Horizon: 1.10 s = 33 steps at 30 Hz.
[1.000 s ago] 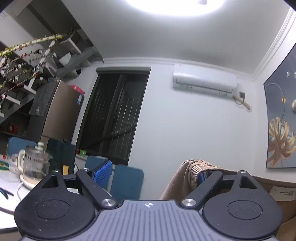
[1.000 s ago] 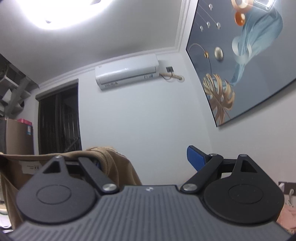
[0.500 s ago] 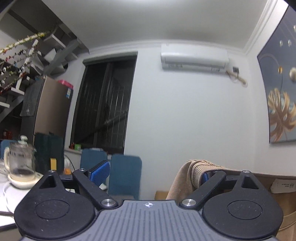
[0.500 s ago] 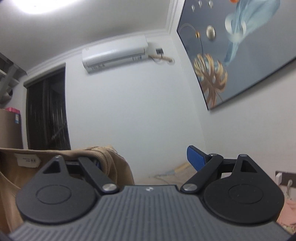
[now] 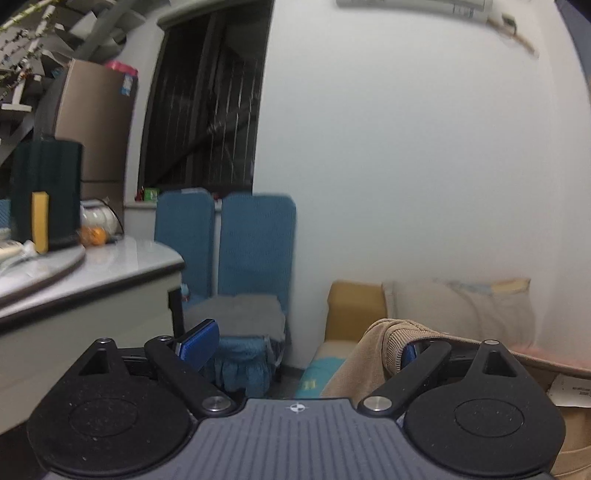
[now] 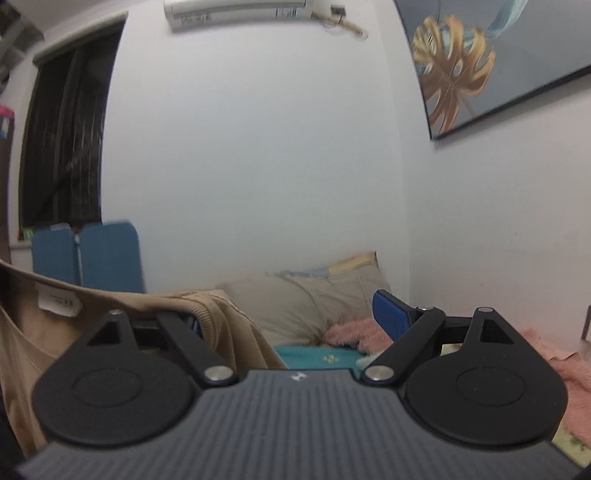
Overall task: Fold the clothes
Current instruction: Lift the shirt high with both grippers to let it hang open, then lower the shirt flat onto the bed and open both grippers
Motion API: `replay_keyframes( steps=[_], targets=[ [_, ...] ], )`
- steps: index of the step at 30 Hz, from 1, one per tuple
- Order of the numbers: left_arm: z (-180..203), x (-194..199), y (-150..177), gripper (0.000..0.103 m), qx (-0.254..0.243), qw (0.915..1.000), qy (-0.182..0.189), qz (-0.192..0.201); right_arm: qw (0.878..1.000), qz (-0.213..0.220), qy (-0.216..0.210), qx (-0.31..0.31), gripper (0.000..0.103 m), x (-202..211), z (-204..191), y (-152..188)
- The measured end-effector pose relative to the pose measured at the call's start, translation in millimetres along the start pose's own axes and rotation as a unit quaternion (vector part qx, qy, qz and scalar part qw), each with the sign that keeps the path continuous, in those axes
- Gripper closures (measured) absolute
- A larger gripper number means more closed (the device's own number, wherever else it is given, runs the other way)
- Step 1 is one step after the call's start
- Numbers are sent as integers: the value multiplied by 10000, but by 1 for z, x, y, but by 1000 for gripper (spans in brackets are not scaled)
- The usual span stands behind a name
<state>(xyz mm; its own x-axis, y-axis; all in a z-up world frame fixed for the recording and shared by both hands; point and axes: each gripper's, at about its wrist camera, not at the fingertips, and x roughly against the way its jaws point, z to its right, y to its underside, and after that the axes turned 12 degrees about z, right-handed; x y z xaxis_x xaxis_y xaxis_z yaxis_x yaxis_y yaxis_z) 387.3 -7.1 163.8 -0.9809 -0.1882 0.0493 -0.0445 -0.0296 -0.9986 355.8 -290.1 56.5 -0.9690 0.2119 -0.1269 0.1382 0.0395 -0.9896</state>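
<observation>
Across the back of both views a white wall (image 6: pixel 266 166) is filling most of the picture, with an air conditioner (image 6: pixel 236 13) at 12 o'clock in the right wrist view and a framed leaf painting (image 6: pixel 491 62) at 2 o'clock. At 10 o'clock in the left wrist view a dark doorway (image 5: pixel 207 103) is standing, and below it two blue chairs (image 5: pixel 255 251) are sitting beside a grey table (image 5: pixel 92 273) at 9 o'clock. A bed with a beige pillow (image 6: pixel 306 299) and a pink fluffy blanket (image 6: pixel 565 373) is lying at the centre and at 3 o'clock in the right wrist view.

The tan garment (image 6: pixel 33 332) is hanging between the two grippers — its neckline with a white label (image 6: pixel 59 301) is showing at 9 o'clock in the right wrist view.

The left gripper (image 5: pixel 299 343) is standing wide apart: its left blue pad (image 5: pixel 197 339) is free, while the ribbed edge of the garment (image 5: pixel 391 332) is draped over its right finger at 4 o'clock, so it is not pinching the cloth.

The right gripper (image 6: pixel 291 317) is also spread wide — its right blue pad (image 6: pixel 391 314) is bare, and the garment is hanging over its left finger at 8 o'clock, hooked and not squeezed.
</observation>
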Motion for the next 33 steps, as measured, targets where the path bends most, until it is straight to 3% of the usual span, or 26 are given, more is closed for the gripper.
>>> replay_keyframes(
  steps=[5, 9, 12, 16, 18, 21, 23, 27, 31, 33],
  targets=[
    [27, -126, 113, 7, -286, 9976, 62, -626, 9967, -812, 25, -27, 16, -102, -3, 107],
    [33, -214, 215, 7, -399, 9890, 246, -1404, 9875, -1569, 14, -115, 16, -172, -8, 200],
    [37, -255, 280, 8, -551, 9759, 416, -2069, 9749, -2224, -52, -63, 17, -205, -17, 261],
    [44, -290, 335, 9, -931, 9458, 818, -3002, 9477, -3149, -394, 348, 17, -231, -31, 309],
    [46, -299, 341, 7, -1025, 9320, 1151, -3279, 9292, -3599, -588, 604, 17, -240, -36, 317],
    [45, -305, 336, 1, -1026, 9184, 1513, -3510, 9036, -4093, -1048, 703, 17, -250, -41, 311],
    [44, -302, 320, 1, -930, 9163, 1651, -3527, 8952, -4205, -1320, 661, 17, -251, -42, 298],
    [37, -267, 287, 1, -795, 9324, 1721, -3078, 9153, -3802, -1261, 418, 16, -226, -36, 260],
    [30, -200, 249, 1, -664, 9490, 1783, -2512, 9468, -3030, -1073, 170, 16, -172, -23, 220],
    [20, -160, 232, 1, -575, 9566, 1812, -2208, 9568, -2741, -969, 15, 16, -136, -12, 200]
  ],
)
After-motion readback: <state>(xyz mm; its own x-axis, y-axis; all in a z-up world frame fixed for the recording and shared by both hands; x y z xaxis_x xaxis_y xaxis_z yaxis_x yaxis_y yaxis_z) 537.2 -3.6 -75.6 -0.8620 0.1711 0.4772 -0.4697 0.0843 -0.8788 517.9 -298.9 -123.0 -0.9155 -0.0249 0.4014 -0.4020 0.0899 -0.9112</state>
